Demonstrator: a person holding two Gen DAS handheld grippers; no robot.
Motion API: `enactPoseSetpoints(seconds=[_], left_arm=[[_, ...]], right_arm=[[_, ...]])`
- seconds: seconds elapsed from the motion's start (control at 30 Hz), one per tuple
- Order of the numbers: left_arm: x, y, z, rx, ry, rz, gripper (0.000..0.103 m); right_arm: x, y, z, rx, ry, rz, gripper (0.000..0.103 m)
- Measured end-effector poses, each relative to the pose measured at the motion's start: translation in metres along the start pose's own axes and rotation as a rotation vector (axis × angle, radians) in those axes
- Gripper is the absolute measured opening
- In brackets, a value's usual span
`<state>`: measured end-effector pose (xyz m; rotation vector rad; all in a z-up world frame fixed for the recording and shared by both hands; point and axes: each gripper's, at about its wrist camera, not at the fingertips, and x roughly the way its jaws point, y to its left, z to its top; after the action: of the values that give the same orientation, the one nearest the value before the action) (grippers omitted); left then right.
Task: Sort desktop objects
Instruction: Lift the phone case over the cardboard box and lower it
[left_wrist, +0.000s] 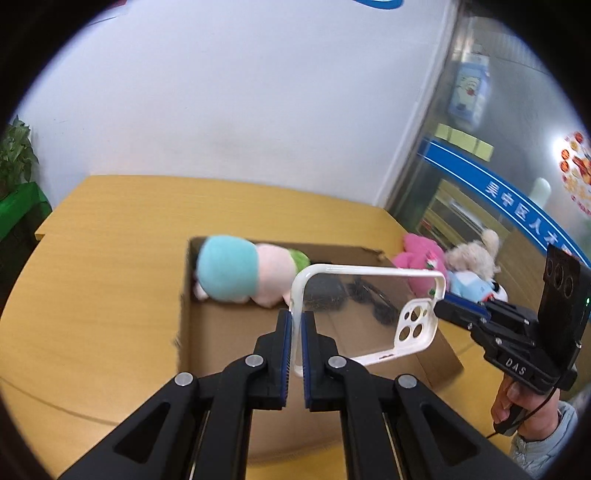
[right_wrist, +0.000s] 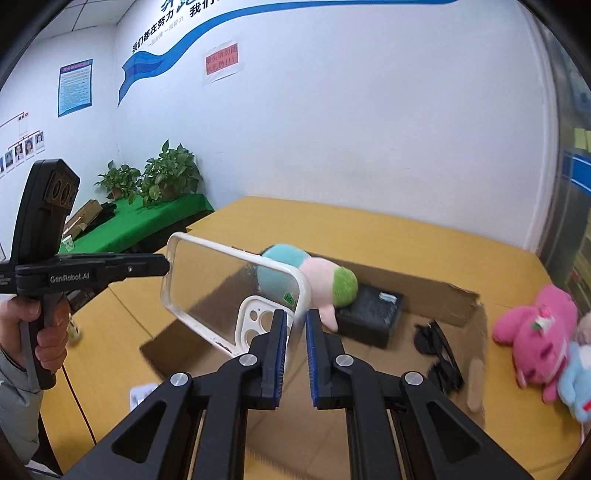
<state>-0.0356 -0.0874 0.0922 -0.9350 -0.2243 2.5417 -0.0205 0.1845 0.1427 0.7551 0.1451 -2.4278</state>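
Note:
A clear phone case with a white rim (left_wrist: 364, 314) hangs in the air above an open cardboard box (left_wrist: 221, 332). My left gripper (left_wrist: 294, 325) is shut on the case's one end. My right gripper (right_wrist: 295, 325) holds the other end near the camera cutout, its pads (right_wrist: 281, 332) close on the rim (right_wrist: 236, 295). It shows in the left wrist view (left_wrist: 448, 304) touching the case's corner. In the box lie a teal, pink and green plush (right_wrist: 314, 280), a black box (right_wrist: 369, 314) and dark sunglasses (right_wrist: 439, 350).
A pink plush (right_wrist: 535, 328), a light blue plush (right_wrist: 576, 380) and a beige plush (left_wrist: 472, 254) lie on the wooden desk (left_wrist: 110, 258) right of the box. A green-covered table with potted plants (right_wrist: 155, 181) stands beyond the desk's left side.

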Motion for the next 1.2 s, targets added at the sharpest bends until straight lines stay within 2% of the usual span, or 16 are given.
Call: enactPoseSetpoints(seconds=[0.1,0.27,0.5,0.67,0.83,0.9,1.07,1.2], left_arm=[[0.015,0.014,0.019,-0.011,0.019,0.019,0.004],[0.061,0.034,0.029,-0.015,0.119,0.089,0.004],[0.132,0.067,0.012,-0.048,0.3,0.187,0.004],[0.18,0.08,-0.006,-0.046,0.448,0.257,0.004],[0.199,0.072,-0.01,-0.009,0.499,0.321,0.004],[0.202,0.068,-0.011,0.02,0.521,0.353,0.004],[0.206,0.062,-0.016,0.065,0.562,0.42,0.004],[0.207,0.056,-0.02,0.097,0.585,0.455,0.004]], right_arm=[[0.028,-0.007,0.011,0.036,0.032,0.034,0.01],[0.089,-0.023,0.01,0.081,0.131,0.092,0.01],[0.176,-0.048,-0.015,0.177,0.303,0.148,0.01],[0.22,-0.062,-0.026,0.238,0.408,0.165,0.01],[0.247,-0.066,-0.041,0.264,0.497,0.142,0.011],[0.254,-0.067,-0.051,0.296,0.529,0.161,0.011],[0.264,-0.059,-0.066,0.317,0.573,0.173,0.011],[0.263,-0.059,-0.065,0.312,0.573,0.165,0.013]])
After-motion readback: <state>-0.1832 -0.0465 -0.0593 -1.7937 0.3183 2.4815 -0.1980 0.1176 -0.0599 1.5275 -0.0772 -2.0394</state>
